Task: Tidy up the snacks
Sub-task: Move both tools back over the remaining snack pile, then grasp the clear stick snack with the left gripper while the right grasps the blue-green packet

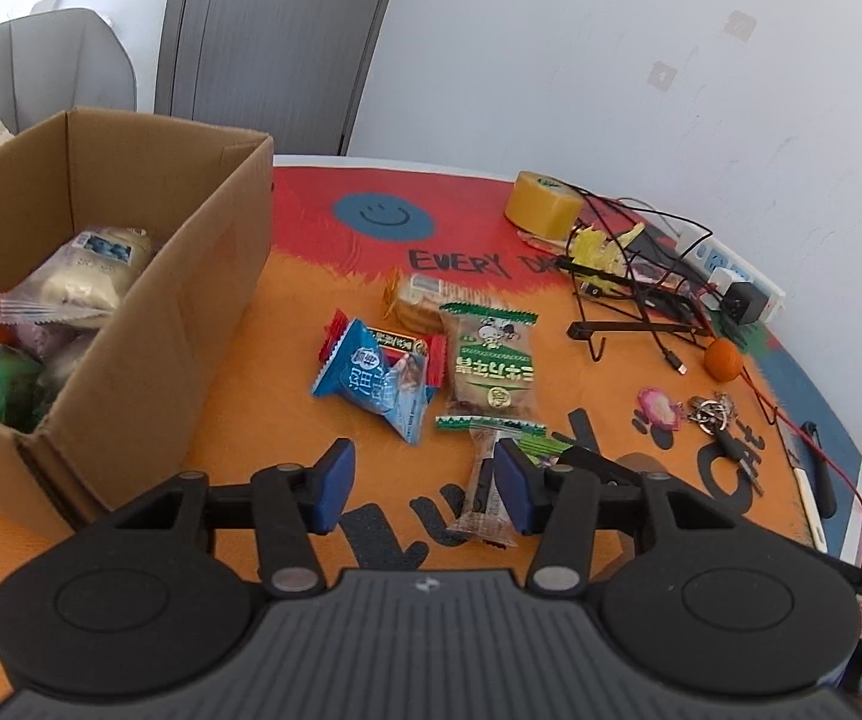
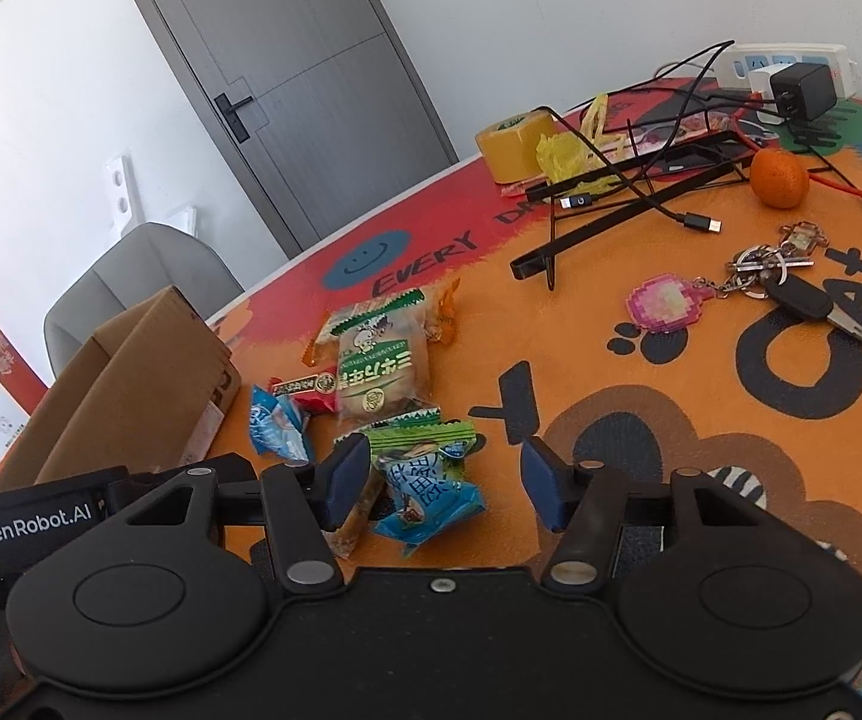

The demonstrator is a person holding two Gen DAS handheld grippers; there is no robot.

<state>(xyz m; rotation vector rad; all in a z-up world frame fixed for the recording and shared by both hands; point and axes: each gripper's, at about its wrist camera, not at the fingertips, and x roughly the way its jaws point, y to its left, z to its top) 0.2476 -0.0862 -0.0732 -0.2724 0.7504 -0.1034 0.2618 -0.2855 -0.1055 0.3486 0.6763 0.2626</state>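
Orange tabletop (image 1: 287, 312) — left gripper (image 1: 425, 477) half open, slim brown snack bar (image 1: 484, 486) against its right pad; right gripper (image 2: 445, 483) half open around a blue-green snack packet (image 2: 431, 489), pads not touching.

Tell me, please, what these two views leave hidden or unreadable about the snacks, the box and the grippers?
- Cardboard box: left wrist view shows packets inside; the near wall hides its floor. Right wrist view shows only its outside.
- Long brown snack: the left gripper's pad covers its side, so contact is unclear.
- Green-and-blue packet: the right gripper's left pad overlaps it; touch uncertain.
- Biscuit pack: mostly under the green-topped packet.
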